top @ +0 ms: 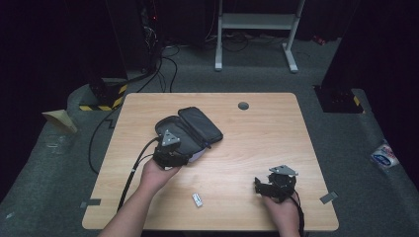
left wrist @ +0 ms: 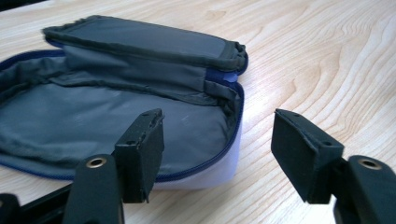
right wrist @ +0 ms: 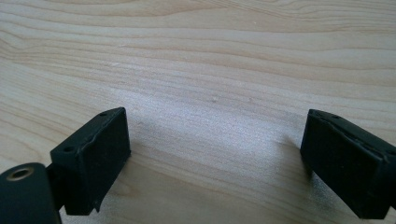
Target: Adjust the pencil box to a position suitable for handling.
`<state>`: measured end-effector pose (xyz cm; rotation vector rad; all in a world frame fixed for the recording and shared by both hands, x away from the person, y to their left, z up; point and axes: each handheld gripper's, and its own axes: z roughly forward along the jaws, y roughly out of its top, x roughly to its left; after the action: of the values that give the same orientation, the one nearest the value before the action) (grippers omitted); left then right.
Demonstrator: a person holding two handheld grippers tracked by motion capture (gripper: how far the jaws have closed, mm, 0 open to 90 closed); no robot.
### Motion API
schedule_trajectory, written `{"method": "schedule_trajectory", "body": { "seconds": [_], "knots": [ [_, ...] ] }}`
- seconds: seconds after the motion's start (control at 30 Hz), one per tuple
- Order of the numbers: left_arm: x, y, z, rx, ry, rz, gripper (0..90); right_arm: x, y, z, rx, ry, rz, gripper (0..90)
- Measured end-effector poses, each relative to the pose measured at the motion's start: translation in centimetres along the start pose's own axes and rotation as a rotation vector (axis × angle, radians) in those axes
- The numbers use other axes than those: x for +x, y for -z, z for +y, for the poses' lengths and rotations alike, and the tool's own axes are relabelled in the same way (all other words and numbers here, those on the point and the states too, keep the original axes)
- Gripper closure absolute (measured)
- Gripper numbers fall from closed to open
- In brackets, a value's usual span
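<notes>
Pouch [left wrist: 140, 116] corner sits between your left gripper [left wrist: 217, 144] jaws, apart, unclamped; right gripper [right wrist: 215, 163] jaws gape over table [right wrist: 210, 70].

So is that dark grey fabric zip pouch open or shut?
Open: the dark grey fabric zip pouch lies unzipped, its flap folded back, grey lining showing.

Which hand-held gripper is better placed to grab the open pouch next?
Left. The left hand-held gripper sits at the pouch, jaws apart straddling its near corner. The right hand-held gripper is open over bare table, away from it.
</notes>
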<state>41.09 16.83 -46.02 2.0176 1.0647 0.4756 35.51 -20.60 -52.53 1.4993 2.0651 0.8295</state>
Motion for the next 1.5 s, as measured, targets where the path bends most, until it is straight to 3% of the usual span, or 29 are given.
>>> {"method": "schedule_trajectory", "body": {
  "seconds": [0.17, 0.37, 0.63, 0.87, 1.1, 1.2, 1.33, 1.37, 1.43, 1.47, 1.5],
  "knots": [
    [-0.9, -2.0, -0.5, 0.045, -0.01, -0.005, 44.4, 0.0, 0.0, 0.0, 0.0, 0.0, 0.0, 8.1],
    [-1.5, -2.9, -0.7, 0.057, -0.023, -0.01, 57.4, 0.0, 0.0, 0.0, -0.001, 0.001, 0.0, 8.1],
    [-2.6, -3.5, -0.9, 0.052, -0.031, -0.041, 77.5, 0.0, 0.0, 0.0, 0.0, 0.002, 0.002, 8.2],
    [-4.1, -3.7, -0.9, 0.032, -0.031, -0.074, 83.9, 0.0, 0.0, 0.0, 0.0, 0.002, 0.002, 8.3],
    [-6.9, -4.0, -1.0, 0.006, -0.049, -0.131, 85.2, 0.0, 0.0, 0.0, -0.001, 0.002, 0.002, 8.3],
    [-7.2, -4.0, -1.0, 0.0, -0.059, -0.129, 77.8, 0.0, 0.0, 0.0, -0.001, 0.002, 0.002, 8.3],
    [-6.2, -2.8, -0.6, -0.036, -0.049, -0.104, 67.1, 0.0, 0.0, 0.0, -0.002, 0.001, 0.001, 8.3],
    [-5.3, -1.7, -0.3, -0.069, -0.051, -0.06, 64.8, 0.0, 0.0, 0.0, -0.001, 0.002, 0.002, 8.3],
    [-4.6, -1.2, -0.3, -0.077, -0.054, -0.035, 63.4, 0.0, 0.0, 0.0, -0.001, 0.002, 0.002, 8.3],
    [-3.0, -0.4, -0.3, -0.077, -0.037, 0.005, 63.0, 0.0, 0.0, 0.0, -0.001, 0.001, 0.001, 8.3],
    [-3.0, -0.4, -0.3, -0.077, -0.037, 0.005, 62.7, 0.0, 0.0, 0.0, -0.001, 0.002, 0.002, 8.4]
  ]
}}
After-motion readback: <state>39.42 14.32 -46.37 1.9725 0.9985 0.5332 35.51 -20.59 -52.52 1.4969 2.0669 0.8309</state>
